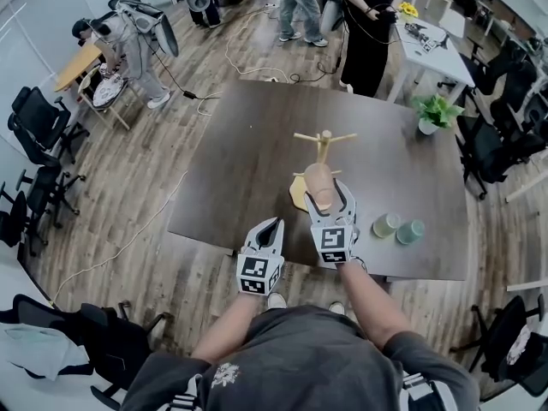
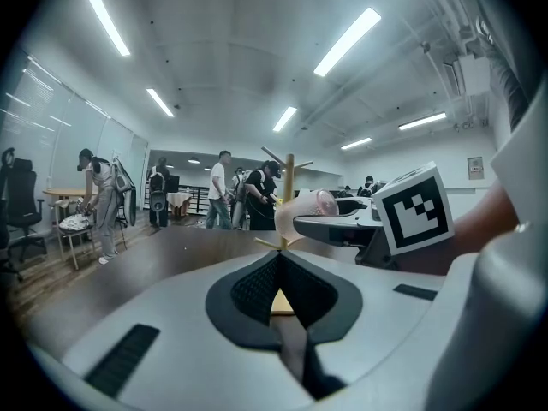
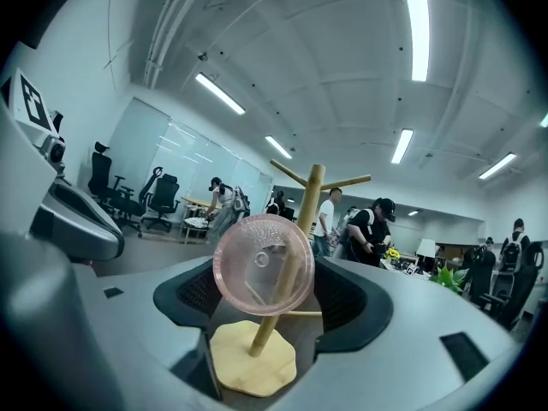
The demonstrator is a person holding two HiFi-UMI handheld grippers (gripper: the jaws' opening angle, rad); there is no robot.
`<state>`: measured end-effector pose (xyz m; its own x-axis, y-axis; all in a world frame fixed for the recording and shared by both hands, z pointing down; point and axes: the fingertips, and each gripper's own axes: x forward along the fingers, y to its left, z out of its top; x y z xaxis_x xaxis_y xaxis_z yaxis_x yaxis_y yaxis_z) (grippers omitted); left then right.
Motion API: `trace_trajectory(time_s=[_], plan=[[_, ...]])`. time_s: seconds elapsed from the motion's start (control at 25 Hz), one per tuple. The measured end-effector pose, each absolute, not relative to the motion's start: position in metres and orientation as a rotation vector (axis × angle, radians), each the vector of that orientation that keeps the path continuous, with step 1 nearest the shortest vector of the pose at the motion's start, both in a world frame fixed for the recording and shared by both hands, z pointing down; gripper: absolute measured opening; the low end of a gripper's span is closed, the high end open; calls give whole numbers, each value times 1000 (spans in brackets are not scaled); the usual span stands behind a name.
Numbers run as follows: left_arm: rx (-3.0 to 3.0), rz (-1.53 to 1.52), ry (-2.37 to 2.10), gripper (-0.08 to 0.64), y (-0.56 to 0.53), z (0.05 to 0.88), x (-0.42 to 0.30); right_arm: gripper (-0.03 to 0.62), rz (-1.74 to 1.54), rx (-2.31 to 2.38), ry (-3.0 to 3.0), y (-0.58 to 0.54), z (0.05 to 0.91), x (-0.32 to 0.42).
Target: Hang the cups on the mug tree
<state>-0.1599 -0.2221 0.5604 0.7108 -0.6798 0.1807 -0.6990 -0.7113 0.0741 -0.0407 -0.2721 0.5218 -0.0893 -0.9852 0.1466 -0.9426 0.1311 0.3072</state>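
A wooden mug tree (image 1: pixel 324 146) stands on a pale base (image 1: pixel 297 193) in the middle of the dark table (image 1: pixel 248 144). My right gripper (image 1: pixel 330 190) is shut on a translucent pink cup (image 1: pixel 318 181), held on its side just in front of the tree's trunk, above the base. In the right gripper view the pink cup (image 3: pixel 263 264) shows its bottom between the jaws, with the mug tree (image 3: pixel 306 197) behind it. Two more cups, yellow-green (image 1: pixel 385 225) and green (image 1: pixel 410 231), stand at the right. My left gripper (image 1: pixel 274 223) hangs shut and empty at the table's near edge.
A potted plant (image 1: pixel 437 112) sits at the table's far right corner. Office chairs (image 1: pixel 38 122) stand along the left, and several people (image 1: pixel 364 24) stand beyond the far edge. Cables trail over the wooden floor (image 1: pixel 128 221).
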Motion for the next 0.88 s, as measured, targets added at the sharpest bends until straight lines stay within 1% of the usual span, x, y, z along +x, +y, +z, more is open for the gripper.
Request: trace_trajectory(time_s=[0.2, 0.4, 0.48, 0.88], plan=[[2790, 199, -1123, 6, -225, 557, -161, 339, -223, 1871, -2122, -272, 518, -46], [2802, 200, -1121, 6, -223, 553, -162, 383, -229, 1888, -2130, -268, 514, -51], [2808, 199, -1115, 6, -220, 554, -163, 391, -217, 1907, -2126, -261, 514, -52], [2833, 164, -1052, 6, -216, 542, -173, 391, -83, 1990, -2146, -215, 506, -49]])
